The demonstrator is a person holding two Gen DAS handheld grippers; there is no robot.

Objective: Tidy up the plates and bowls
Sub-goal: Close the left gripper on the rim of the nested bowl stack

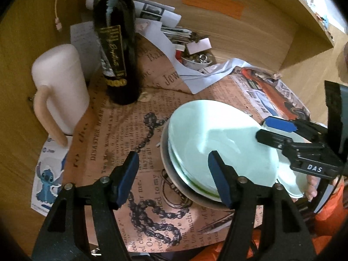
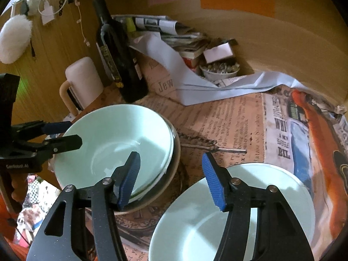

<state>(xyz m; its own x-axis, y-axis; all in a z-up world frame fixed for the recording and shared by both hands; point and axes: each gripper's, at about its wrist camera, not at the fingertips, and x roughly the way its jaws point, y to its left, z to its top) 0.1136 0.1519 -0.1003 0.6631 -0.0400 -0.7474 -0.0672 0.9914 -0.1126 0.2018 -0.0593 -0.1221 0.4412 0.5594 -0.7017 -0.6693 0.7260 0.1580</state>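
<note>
Clearly both tongs stand apart with nothing pinched. The left gripper (image 1: 174, 177) hangs with its right finger over the near rim of the pale green bowl (image 1: 219, 143), its left finger over the printed paper (image 1: 121, 130); no pad presses on anything. The right gripper (image 2: 171, 179) straddles the gap between that bowl (image 2: 113, 139) and the pale plate (image 2: 271, 187) just below its right finger.

The bowl sits nested in a stack: thin green rims show under it, and a grey dish (image 1: 174, 182) lies at the bottom. To my eye the stacking looks about done, so the good move is to lift both tongs straight up and clear without nudging the rim, then go for the plate, gripping it by the edge.

How many bowls lie in the stack I cannot count. The plate's near edge is cut off behind the right tongs' arms. Beyond the left fingers stands a dark wine bottle (image 1: 115, 41), close enough to mind.
</note>
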